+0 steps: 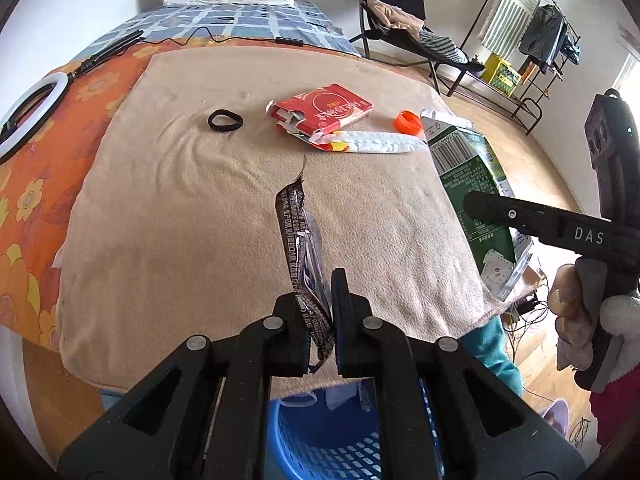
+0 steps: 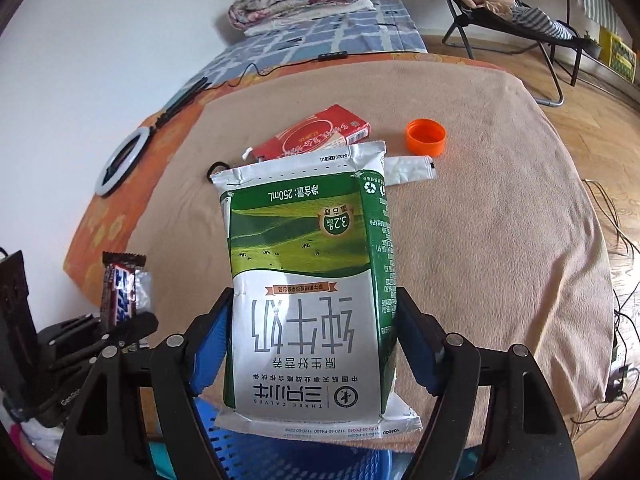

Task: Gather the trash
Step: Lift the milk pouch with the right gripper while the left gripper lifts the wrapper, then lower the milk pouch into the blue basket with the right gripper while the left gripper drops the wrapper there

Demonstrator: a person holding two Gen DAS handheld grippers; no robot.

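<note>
My left fingers (image 1: 320, 320) pinch a dark wrapper (image 1: 300, 240); my right fingers (image 2: 312, 344) clamp the milk carton (image 2: 308, 280). Both hang above the blue basket (image 2: 280, 456) at the bed's (image 1: 180, 220) edge, near a red box (image 1: 324, 110) and orange cap (image 2: 426, 136).

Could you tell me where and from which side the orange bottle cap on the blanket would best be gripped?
Grip the cap across its rim, coming from above with one finger on each outer side. It lies open side up on the blanket, a low ring, so a side approach would offer little height. The white wrapper lies just nearer, so a top approach likely avoids it. Both grippers are full now.
</note>
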